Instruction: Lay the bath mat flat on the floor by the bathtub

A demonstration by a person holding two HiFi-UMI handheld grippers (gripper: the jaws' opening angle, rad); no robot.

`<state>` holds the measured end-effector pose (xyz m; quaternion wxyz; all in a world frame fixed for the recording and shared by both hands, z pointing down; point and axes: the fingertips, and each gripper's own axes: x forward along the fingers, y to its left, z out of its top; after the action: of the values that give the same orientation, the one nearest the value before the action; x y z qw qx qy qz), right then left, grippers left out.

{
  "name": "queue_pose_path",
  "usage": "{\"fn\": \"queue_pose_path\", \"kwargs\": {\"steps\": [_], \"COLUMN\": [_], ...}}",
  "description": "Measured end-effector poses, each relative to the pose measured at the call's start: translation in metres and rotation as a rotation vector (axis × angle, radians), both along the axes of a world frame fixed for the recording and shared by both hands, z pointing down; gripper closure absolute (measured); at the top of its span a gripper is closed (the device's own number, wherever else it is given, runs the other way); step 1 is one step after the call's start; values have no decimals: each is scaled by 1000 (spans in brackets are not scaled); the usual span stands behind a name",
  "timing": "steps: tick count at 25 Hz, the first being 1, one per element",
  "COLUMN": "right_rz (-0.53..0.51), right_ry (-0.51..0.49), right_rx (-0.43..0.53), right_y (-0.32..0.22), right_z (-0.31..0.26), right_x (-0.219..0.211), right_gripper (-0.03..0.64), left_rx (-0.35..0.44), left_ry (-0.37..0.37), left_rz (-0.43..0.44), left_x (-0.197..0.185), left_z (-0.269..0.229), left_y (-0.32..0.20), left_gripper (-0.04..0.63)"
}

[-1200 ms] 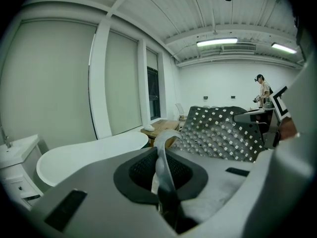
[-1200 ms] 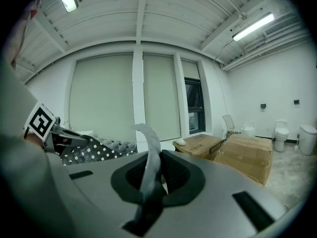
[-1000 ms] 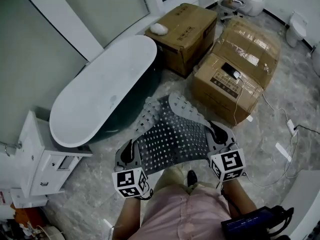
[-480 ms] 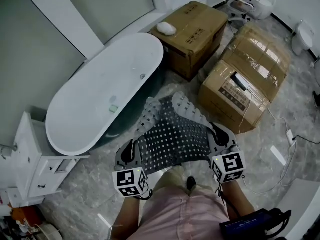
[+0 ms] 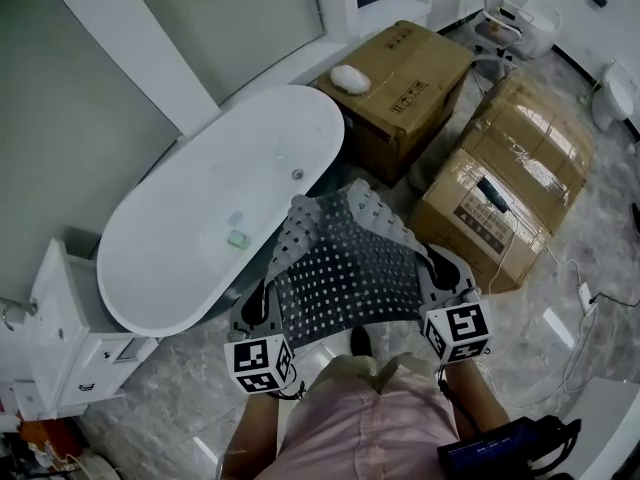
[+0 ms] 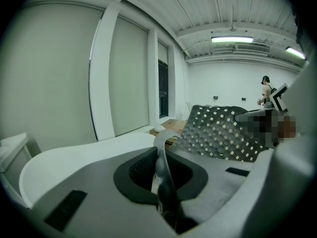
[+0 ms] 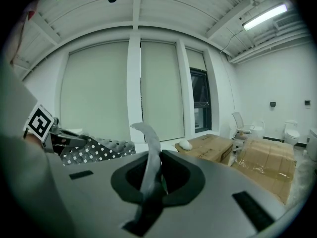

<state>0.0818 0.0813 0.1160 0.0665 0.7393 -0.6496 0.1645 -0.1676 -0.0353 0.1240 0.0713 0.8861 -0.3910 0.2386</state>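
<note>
By bathtub [image 5: 200, 228] — mat [image 5: 345, 268] in tools [image 5: 266, 298] [image 5: 428, 266]

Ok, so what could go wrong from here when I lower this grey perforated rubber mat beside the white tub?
The far end of the grey perforated rubber bath mat curls over, so it may land folded, not flat. The left gripper and right gripper each pinch only a thin edge, which might slip. The floor gap between the white oval bathtub and the brown cardboard box looks tight; the mat could ride up one.
</note>
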Motion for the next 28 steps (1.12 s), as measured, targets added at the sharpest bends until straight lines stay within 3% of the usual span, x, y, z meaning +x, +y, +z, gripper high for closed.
{"fn": "queue_pose_path", "kwargs": {"steps": [9,14,21,28], "right_rz": [-47,-141,-278,-374], "right_ry": [4,-12,-13,-14], "right_rx": [10,6,18,40], "right_y": [-41,-68,-112,-128], "right_z": [4,8,-1,-6], "right_x": [35,62,125,137], "right_gripper": [584,584,584,584], "left_rx": [7,3,4,26], "left_ry": [-8,-20,-20,-23], "left_rz": [-63,-153,-274,-395], "left_x": [21,42,100,98], "left_z": [2,4,-5,-14], "left_y": [-27,-35,-35,-19], "left_gripper": [557,557,557,557]}}
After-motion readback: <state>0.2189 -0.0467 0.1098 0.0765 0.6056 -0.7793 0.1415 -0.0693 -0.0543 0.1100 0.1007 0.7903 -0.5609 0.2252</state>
